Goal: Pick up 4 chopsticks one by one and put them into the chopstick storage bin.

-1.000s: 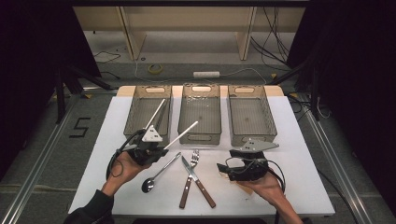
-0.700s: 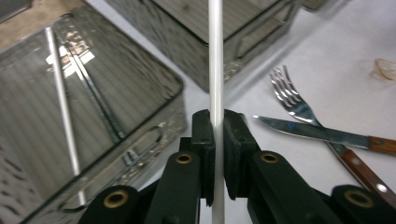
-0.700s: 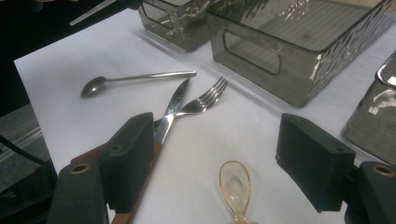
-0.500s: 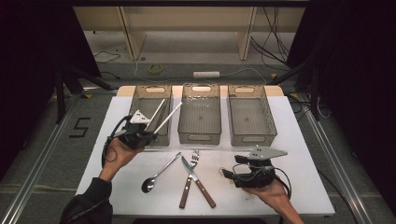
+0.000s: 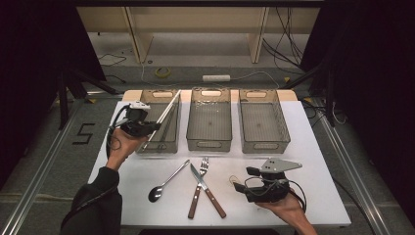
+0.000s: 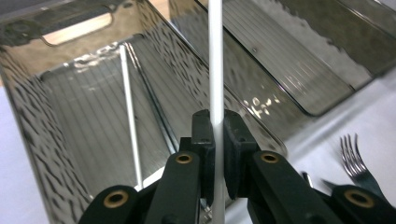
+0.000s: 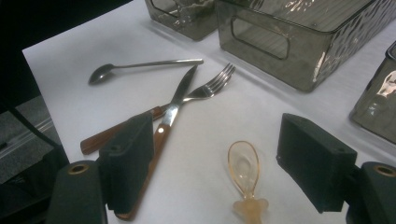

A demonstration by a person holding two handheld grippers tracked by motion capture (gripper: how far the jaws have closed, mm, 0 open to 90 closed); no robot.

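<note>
Three bins [image 5: 209, 142] stand in a row at table's [image 5: 318, 161] back; spoon [image 5: 168, 181], fork [image 5: 198, 186], knife [image 5: 208, 191] lie before them; chopstick [image 6: 130, 121] in left bin [image 5: 157, 146].

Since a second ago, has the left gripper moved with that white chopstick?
Yes. The left gripper, shut on the white chopstick, has gone from beside the spoon up and left, to the left bin.

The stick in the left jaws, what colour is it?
White chopstick; the left gripper view shows it best.
</note>
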